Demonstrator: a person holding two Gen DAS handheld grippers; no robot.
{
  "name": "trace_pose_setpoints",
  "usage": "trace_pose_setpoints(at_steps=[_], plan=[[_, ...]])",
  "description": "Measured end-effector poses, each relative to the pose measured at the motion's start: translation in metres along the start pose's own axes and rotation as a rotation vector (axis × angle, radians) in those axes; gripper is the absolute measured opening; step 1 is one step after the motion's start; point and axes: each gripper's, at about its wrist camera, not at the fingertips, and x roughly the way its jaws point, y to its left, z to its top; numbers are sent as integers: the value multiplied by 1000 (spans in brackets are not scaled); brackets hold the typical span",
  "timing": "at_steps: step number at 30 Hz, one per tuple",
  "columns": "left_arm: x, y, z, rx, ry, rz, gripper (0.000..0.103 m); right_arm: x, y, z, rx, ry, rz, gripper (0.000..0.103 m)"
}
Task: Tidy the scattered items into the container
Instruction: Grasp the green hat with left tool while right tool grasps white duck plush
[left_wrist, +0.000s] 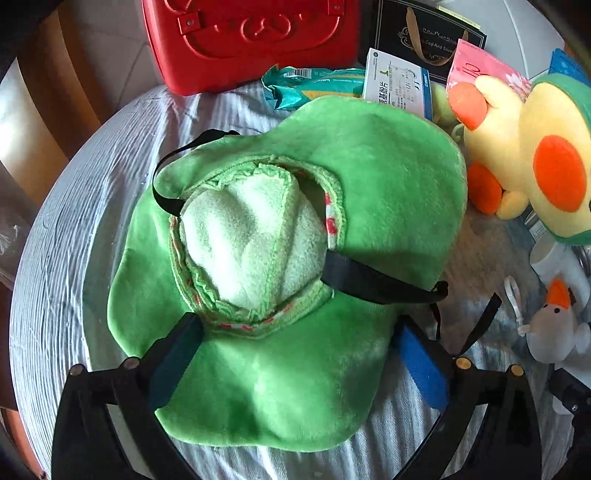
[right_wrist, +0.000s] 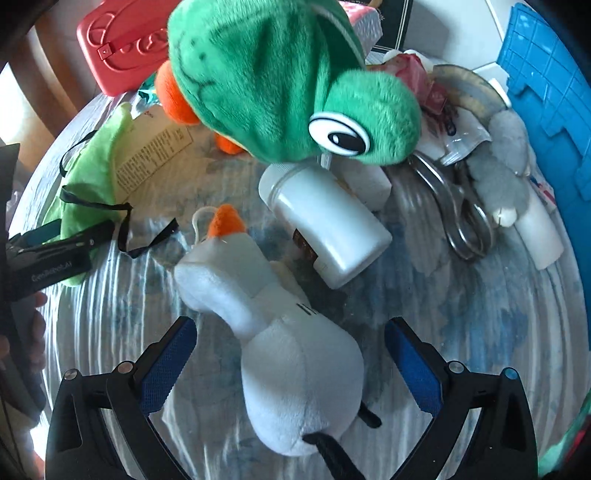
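A floppy green plush hat (left_wrist: 369, 184) with black straps and a pale towel lining lies on the round cloth-covered table (left_wrist: 74, 258). My left gripper (left_wrist: 299, 358) is open, its blue pads on either side of the hat's near edge, not squeezing it. A white plush goose (right_wrist: 295, 369) with an orange beak lies between the spread pads of my right gripper (right_wrist: 291, 363), which is open with a gap on each side. The goose (left_wrist: 557, 325) also shows at the right of the left wrist view. A blue crate (right_wrist: 546, 92) stands at the far right.
A green and yellow plush frog (right_wrist: 277, 81) sits behind the goose, beside a white bottle (right_wrist: 325, 225), scissors (right_wrist: 458, 206), a grey plush (right_wrist: 506, 173) and a white tube (right_wrist: 539, 232). A red case (left_wrist: 251, 37), black gift bag (left_wrist: 424, 33), medicine box (left_wrist: 399, 85) and teal packet (left_wrist: 306, 85) line the far edge.
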Motion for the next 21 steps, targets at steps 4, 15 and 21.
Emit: trace_pose_setpoints(at_steps=[4,15,21], plan=[[-8,-5,-1,2,-47,5,84,8,-1,-2,-7,-9,1,103],[-63,-1,-21,-26,-117,115,16,-5,12,-20,-61,-32,31,52],[-115,-10,-36,-62,-175,109,14,-24,11,-23,-74,-46,62,52]])
